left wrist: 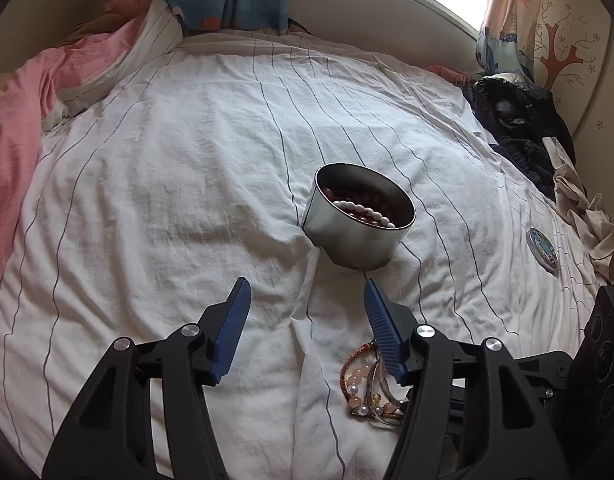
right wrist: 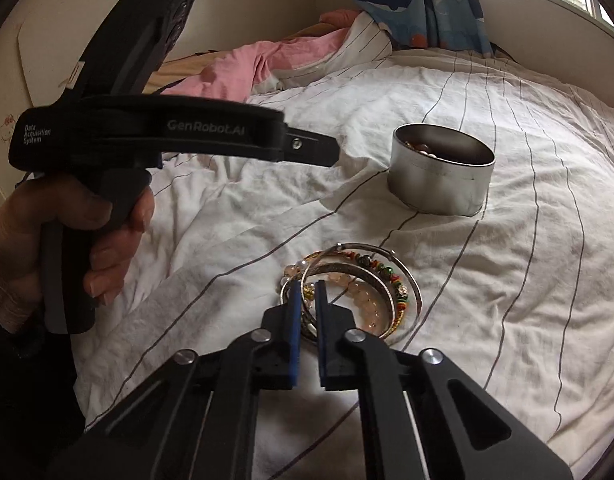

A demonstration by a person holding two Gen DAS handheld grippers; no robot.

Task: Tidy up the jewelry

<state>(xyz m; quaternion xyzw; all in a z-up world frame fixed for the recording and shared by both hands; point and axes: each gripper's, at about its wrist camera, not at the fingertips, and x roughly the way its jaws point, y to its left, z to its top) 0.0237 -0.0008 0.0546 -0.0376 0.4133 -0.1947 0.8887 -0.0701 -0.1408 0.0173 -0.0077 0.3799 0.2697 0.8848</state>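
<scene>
A round silver tin stands open on the white striped bedsheet and holds a white bead bracelet and dark red beads. It also shows in the right wrist view. A pile of bracelets and bangles lies on the sheet in front of it; in the left wrist view the pile sits beside my right finger. My left gripper is open and empty, above the sheet short of the tin. My right gripper is nearly shut, its tips around a silver bangle at the pile's near edge.
The tin's lid lies on the sheet to the right. Dark clothes and a crumpled cloth lie at the bed's right edge. A pink quilt lies at the left. The left hand-held gripper body hangs over the sheet.
</scene>
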